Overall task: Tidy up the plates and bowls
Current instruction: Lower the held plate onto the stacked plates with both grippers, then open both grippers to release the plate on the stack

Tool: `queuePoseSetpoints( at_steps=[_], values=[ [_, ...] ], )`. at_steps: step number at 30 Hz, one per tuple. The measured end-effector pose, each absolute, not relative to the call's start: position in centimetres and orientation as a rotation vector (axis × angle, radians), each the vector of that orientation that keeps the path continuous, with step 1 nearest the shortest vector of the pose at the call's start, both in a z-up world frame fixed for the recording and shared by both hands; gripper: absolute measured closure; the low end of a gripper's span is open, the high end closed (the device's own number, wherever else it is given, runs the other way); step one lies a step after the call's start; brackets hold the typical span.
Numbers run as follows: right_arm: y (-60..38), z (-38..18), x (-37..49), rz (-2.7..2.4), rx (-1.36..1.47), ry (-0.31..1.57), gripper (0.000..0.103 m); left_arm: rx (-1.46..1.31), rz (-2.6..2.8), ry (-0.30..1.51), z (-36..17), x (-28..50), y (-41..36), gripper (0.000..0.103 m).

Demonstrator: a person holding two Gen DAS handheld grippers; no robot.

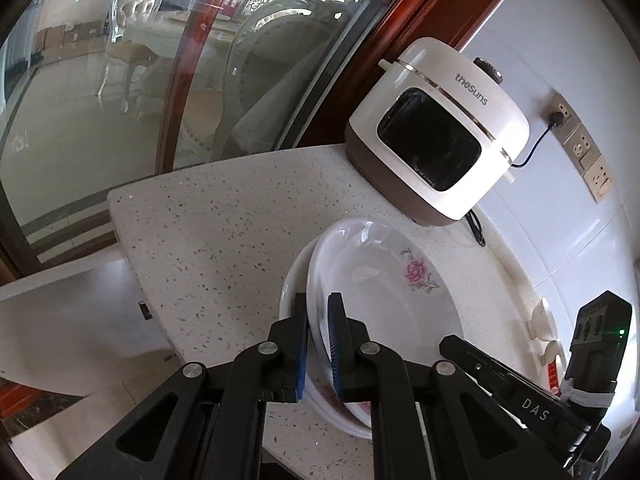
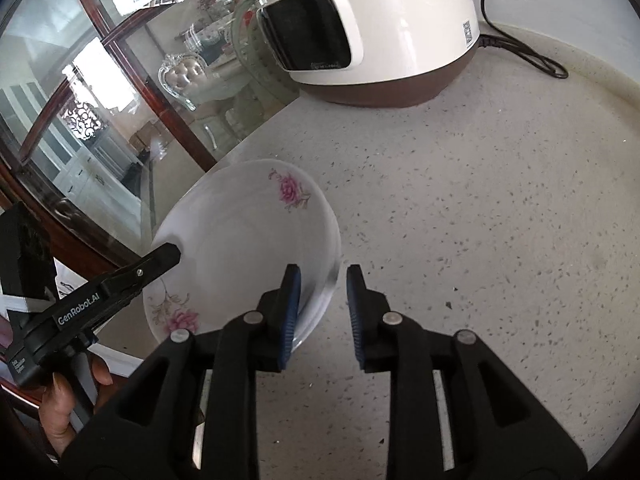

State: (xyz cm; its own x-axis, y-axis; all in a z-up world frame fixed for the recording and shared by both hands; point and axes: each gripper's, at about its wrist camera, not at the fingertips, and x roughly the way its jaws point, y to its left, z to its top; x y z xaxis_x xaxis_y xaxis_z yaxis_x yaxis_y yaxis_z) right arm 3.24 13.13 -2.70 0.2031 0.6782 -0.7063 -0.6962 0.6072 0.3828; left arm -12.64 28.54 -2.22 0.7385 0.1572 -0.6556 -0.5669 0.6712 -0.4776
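Note:
Two white plates with pink flowers are stacked on the speckled counter (image 1: 208, 240). The upper plate (image 1: 380, 280) (image 2: 248, 240) sits offset over the lower plate (image 1: 289, 288) (image 2: 172, 320). My left gripper (image 1: 319, 332) is shut on the upper plate's near rim; in the right wrist view its tip (image 2: 174, 250) meets the plate's left edge. My right gripper (image 2: 323, 312) straddles the opposite rim with jaws apart: one pad is over the plate's inside and the other outside, with a gap showing. Its black body (image 1: 500, 380) shows at lower right in the left wrist view.
A white and brown rice cooker (image 1: 440, 136) (image 2: 372, 28) stands at the back of the counter, its cord (image 2: 532, 56) running to wall sockets (image 1: 580, 148). A wood-framed glass door (image 1: 120, 100) borders the counter's far side. A hand (image 2: 64, 412) holds the left gripper.

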Motion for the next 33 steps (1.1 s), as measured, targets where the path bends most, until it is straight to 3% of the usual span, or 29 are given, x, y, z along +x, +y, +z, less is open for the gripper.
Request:
queuePoseSetpoints(
  at_steps=[3,6,17,21,24,27,33],
  values=[
    [13.1,-2.7,3.2,0.956,-0.018,0.974,0.075,-0.717,0.444,0.623,-2.2,-12.5,28.4,0.093],
    [12.4,-2.8,3.8,0.938,0.02,0.985,0.066,-0.699,0.45,0.64,-2.1,-12.4,28.2,0.092],
    [12.0,-2.4,3.5,0.942,0.019,0.957,0.066,-0.599,0.505,0.688,-1.3,-11.7,27.0,0.089],
    [12.0,-2.1,3.1,0.967,0.012,0.943,0.082,-0.51,0.527,0.731,-0.6,-11.2,26.1,0.087],
    [12.5,-2.1,2.8,0.986,0.002,0.938,0.09,-0.484,0.524,0.739,-0.2,-11.2,25.7,0.077],
    [12.2,-2.1,3.0,0.997,0.017,0.933,0.091,-0.463,0.544,0.737,0.0,-11.4,25.7,0.049],
    [12.2,-2.2,3.2,1.008,0.034,0.952,0.091,-0.482,0.551,0.734,-0.4,-11.9,26.5,0.048]
  ],
)
